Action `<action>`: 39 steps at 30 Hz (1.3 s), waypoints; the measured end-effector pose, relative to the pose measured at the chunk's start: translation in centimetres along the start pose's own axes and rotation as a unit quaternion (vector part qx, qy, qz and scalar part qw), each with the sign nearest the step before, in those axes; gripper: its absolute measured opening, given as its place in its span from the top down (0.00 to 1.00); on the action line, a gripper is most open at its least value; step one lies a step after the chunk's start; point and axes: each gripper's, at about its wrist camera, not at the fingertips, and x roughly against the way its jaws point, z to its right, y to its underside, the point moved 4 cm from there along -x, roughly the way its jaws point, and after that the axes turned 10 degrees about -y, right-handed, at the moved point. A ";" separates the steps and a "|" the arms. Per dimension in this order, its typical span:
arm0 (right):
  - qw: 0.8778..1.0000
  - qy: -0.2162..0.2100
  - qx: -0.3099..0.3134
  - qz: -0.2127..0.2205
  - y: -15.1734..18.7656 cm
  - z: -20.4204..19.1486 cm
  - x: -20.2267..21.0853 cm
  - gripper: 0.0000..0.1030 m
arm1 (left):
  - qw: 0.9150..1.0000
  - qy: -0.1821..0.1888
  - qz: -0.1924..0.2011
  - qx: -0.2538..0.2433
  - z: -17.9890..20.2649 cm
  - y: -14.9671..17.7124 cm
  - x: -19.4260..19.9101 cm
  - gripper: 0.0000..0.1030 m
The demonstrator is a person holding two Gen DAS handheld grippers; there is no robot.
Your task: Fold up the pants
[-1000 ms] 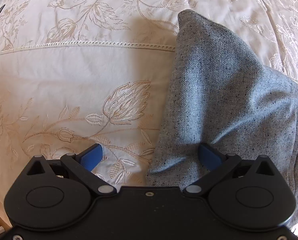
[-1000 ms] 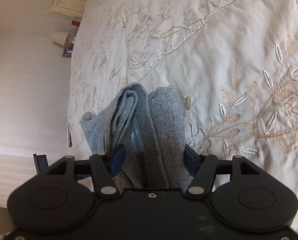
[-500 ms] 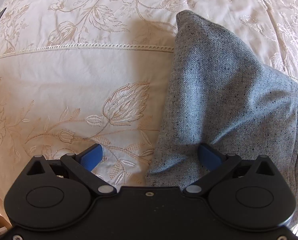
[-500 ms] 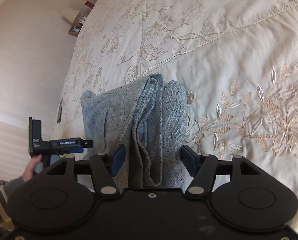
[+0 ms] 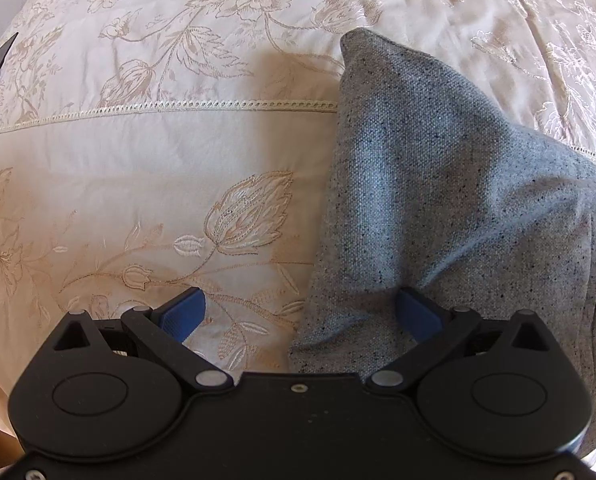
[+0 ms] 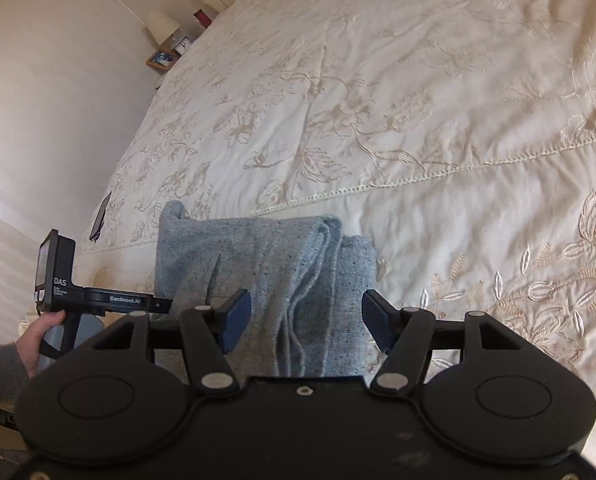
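Left wrist view: left claw (image 5: pixel 300 312) spread wide, gripping nothing, right blue pad (image 5: pixel 416 314) against grey pants (image 5: pixel 438 200), left pad over the embroidered bedspread (image 5: pixel 138 168). Pants bunched at centre-right of the frame, peak toward the top.

Right wrist view: right claw (image 6: pixel 305 320) open too, straddling the folded pants (image 6: pixel 266 264) without pinching. Left claw's handle and hand (image 6: pixel 38 332) at lower left. Lamp (image 6: pixel 161 24) at upper left.

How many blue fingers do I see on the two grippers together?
4. The left gripper shows two: one over the bedspread, one against the grey pants. The right gripper shows two, either side of the folded pants.
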 end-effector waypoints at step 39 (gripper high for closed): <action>0.995 0.085 0.040 -0.023 -8.0 -8.9 -5.8 0.82 | 0.977 0.151 0.150 -0.010 -3.7 -7.8 12.4 0.91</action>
